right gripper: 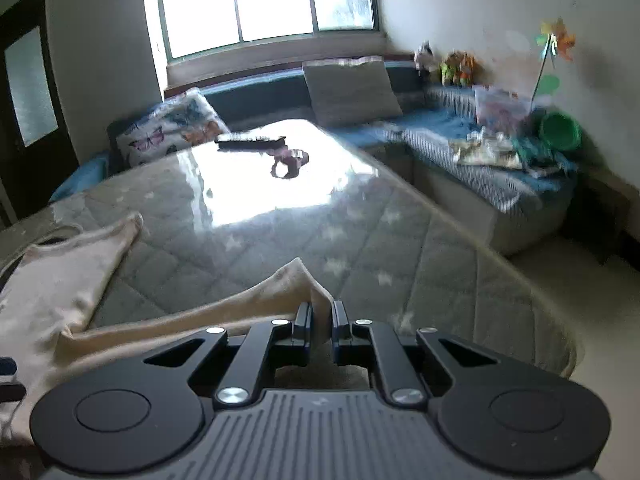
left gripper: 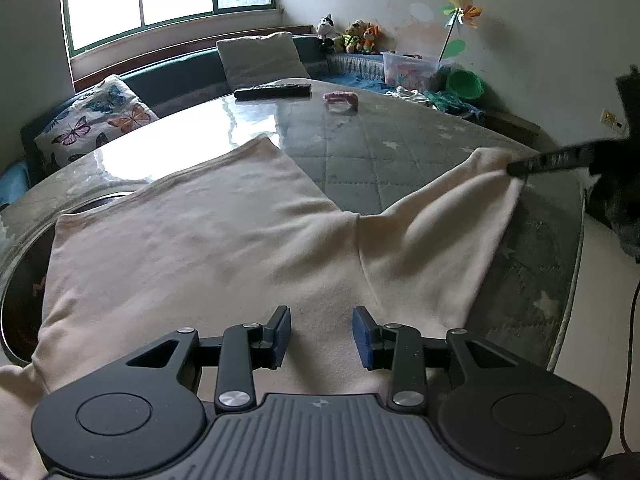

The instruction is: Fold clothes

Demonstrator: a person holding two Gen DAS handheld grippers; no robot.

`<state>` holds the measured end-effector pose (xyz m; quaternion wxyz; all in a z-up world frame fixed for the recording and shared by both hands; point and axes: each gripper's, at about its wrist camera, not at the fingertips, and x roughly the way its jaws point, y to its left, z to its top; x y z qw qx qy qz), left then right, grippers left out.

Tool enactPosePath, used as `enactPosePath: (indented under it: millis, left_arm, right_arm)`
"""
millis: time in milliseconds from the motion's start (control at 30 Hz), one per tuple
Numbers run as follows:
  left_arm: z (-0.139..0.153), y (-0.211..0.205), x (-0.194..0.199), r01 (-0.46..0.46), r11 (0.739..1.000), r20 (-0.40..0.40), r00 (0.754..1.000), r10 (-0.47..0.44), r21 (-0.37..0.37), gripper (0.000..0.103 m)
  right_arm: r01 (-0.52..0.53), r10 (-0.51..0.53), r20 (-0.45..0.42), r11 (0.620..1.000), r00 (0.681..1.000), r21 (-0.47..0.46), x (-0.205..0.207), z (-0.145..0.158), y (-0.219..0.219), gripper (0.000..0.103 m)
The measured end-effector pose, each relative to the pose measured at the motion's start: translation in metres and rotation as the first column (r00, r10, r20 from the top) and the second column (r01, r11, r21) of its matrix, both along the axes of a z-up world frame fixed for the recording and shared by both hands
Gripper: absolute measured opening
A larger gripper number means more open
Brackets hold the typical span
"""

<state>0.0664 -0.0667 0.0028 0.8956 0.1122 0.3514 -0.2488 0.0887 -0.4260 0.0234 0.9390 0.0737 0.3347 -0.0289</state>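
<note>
A cream long-sleeved shirt [left gripper: 200, 240] lies spread on the table with its body toward the left. Its right sleeve [left gripper: 448, 208] stretches out to the right. My left gripper [left gripper: 321, 332] is open and empty, hovering just above the shirt's near part. My right gripper [right gripper: 320, 320] is shut on the sleeve's cuff [right gripper: 298, 280] and holds it slightly lifted over the table's right side. It also shows in the left wrist view [left gripper: 516, 168], gripping the cuff. The shirt's body shows at the left in the right wrist view [right gripper: 56, 280].
The table [left gripper: 360, 152] carries a grey quilted cover under a glossy sheet. A black remote [left gripper: 273, 91] and a small pink object [left gripper: 341, 98] lie at its far end. A sofa with cushions [left gripper: 260, 56] wraps around behind. The table's right edge [left gripper: 576, 264] drops to the floor.
</note>
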Motion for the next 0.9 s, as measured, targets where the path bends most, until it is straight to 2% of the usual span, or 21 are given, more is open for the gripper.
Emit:
enactPosePath:
  millis: [67,167,333,467,533,667,800,900]
  left_arm:
    - [0.002,0.0,0.0,0.0,1.0,0.004,1.0,0.0,-0.001,0.037]
    - [0.006,0.002,0.002,-0.001,1.0,0.012,1.0,0.001,-0.009,0.037]
    - [0.005,0.001,0.0,0.009,1.0,0.015,1.0,-0.009,-0.018,0.042]
    - [0.008,0.009,-0.004,-0.002,0.999,0.028,1.0,0.003,-0.032,0.052]
    - [0.01,0.019,-0.006,-0.023,0.999,0.042,0.999,0.024,-0.042,0.056]
    - [0.014,0.042,-0.01,-0.085,0.994,0.063,0.994,0.089,-0.065,0.076]
    - [0.018,0.069,-0.02,-0.142,0.985,0.086,0.985,0.15,-0.094,0.094]
    - [0.021,0.091,-0.029,-0.182,0.976,0.102,0.975,0.195,-0.122,0.103]
  right_arm:
    - [0.002,-0.002,-0.023,1.0,1.0,-0.001,0.001,-0.007,0.001,0.008]
    - [-0.008,0.008,0.01,1.0,1.0,0.01,-0.003,0.005,0.002,0.008]
    - [-0.073,0.073,0.083,0.997,0.994,0.006,-0.008,0.042,0.014,0.008]
    - [-0.195,0.192,0.15,0.981,0.97,0.0,-0.011,0.081,0.042,0.008]
    - [-0.266,0.261,0.169,0.964,0.95,0.004,-0.01,0.097,0.062,0.008]
    - [-0.409,0.403,0.2,0.912,0.893,-0.013,-0.007,0.124,0.109,0.008]
    - [-0.537,0.534,0.198,0.842,0.822,-0.045,0.001,0.136,0.164,0.008]
    - [-0.621,0.622,0.176,0.781,0.763,-0.065,0.006,0.137,0.207,0.008]
